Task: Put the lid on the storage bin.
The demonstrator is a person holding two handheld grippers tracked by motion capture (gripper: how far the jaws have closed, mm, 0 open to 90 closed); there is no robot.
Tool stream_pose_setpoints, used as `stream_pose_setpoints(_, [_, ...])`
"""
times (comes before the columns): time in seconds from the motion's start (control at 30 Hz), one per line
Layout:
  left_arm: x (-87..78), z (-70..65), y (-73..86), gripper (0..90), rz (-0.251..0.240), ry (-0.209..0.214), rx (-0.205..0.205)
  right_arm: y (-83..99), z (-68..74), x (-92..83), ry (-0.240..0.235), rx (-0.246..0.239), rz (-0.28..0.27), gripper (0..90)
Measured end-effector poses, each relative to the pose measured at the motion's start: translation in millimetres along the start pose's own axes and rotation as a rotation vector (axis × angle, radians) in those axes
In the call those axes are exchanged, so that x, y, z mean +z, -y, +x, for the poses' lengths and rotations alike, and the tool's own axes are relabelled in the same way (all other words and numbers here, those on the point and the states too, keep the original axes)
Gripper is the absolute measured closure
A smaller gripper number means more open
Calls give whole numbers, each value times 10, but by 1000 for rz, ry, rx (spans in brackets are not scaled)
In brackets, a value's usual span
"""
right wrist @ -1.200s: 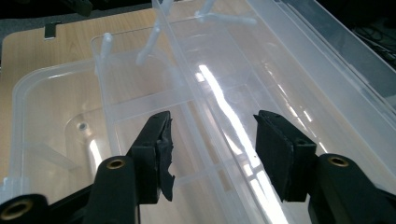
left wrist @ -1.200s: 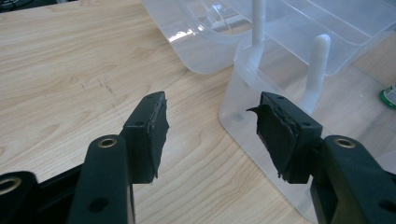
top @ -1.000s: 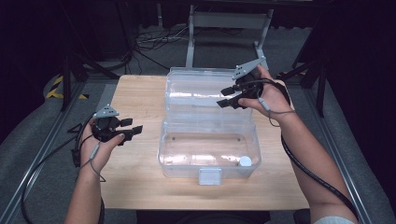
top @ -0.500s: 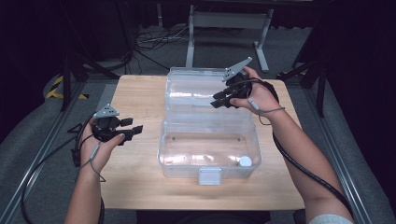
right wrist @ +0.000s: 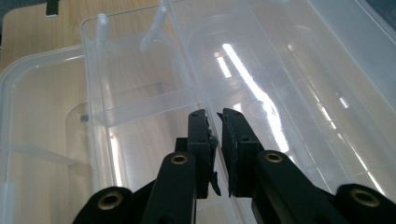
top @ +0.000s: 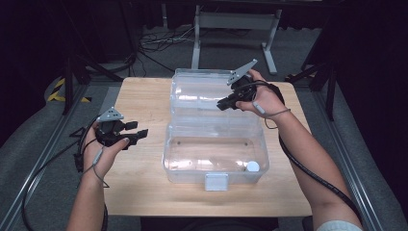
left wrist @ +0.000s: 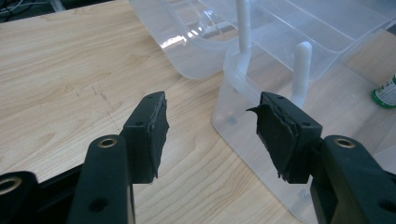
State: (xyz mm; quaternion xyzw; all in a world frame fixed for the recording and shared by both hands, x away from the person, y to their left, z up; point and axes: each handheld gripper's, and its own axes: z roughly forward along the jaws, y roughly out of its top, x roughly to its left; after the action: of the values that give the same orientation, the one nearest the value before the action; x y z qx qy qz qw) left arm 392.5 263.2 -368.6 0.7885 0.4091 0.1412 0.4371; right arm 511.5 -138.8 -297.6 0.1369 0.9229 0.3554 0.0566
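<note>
A clear plastic box stands on the wooden table, with its lid folded open behind it. My right gripper reaches over the right part of the lid. Its jaws have just been closing. In the right gripper view they stand almost together, and the lid's clear rim runs into the thin gap between them. Left of the box, my left gripper hovers over the table. In its own view it is wide open with nothing between its jaws.
A small bottle with a white cap lies in the box's front right corner; its green label shows through the wall. A white latch hangs at the box's front. White hinge posts rise at the box's left end. Metal stands and cables lie beyond the table.
The right gripper's jaws have gone from wide open to nearly together, and that hand has shifted slightly left over the lid. The left hand has stayed still.
</note>
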Motion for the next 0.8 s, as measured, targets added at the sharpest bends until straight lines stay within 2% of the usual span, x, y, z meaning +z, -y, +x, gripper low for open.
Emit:
stream_pose_setpoints(0.1, [-4,-15,-10,439,-2,6,3,21,-18,-4,-13,13,-11,832])
stream_pose_setpoints(0.2, [12,-47,-24,441,-3,31,8,27,-16,-5,-13,12,-15,834])
stream_pose_setpoints(0.27, [33,-99,-44,441,3,59,13,32,-5,-1,-11,7,-23,836])
stream_pose_setpoints(0.37, [28,-200,-104,442,-14,88,39,44,6,6,-8,11,-37,839])
stream_pose_setpoints(0.47, [24,-255,-126,442,-18,106,45,53,3,5,-10,14,-42,839])
stream_pose_setpoints(0.53, [33,-312,-147,442,-7,115,63,62,5,5,-9,17,-49,839])
stream_pose_setpoints(0.63, [65,-350,-153,444,3,129,70,72,10,3,-7,20,-53,839])
stream_pose_setpoints(0.67, [94,-386,-171,444,25,136,88,82,15,2,-4,21,-59,839])
stream_pose_setpoints(0.7, [106,-395,-178,444,22,138,94,83,15,1,-4,20,-60,839])
stream_pose_setpoints(0.73, [112,-417,-183,444,31,145,90,83,15,0,-4,21,-60,839])
stream_pose_setpoints(0.8, [130,-449,-190,444,40,147,113,82,19,0,-3,21,-59,840])
